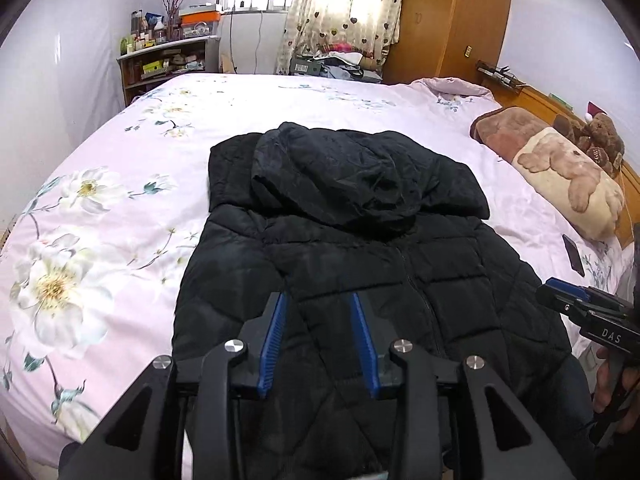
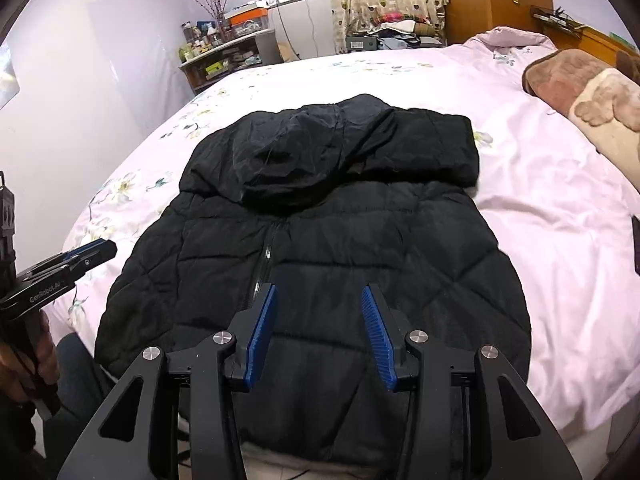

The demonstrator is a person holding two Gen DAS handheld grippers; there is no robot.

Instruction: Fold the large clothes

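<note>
Black quilted jacket (image 1: 352,264) lies flat on the pink floral bed (image 1: 120,208), its long axis running straight away from both grippers, hood folded over the far end and hem nearest. Left gripper (image 1: 320,340) and right gripper (image 2: 322,332) hang above the near hem, either side of the zipper (image 2: 266,256), equally close. Both sets of jaws stand partly apart with nothing between them.

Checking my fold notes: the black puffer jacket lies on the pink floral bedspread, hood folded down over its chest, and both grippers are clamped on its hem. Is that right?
Not quite. The black puffer jacket does lie on the pink floral bedspread with its hood folded down, but neither the left gripper nor the right gripper holds it: both wrist views show the fingers apart with nothing between them.
</note>
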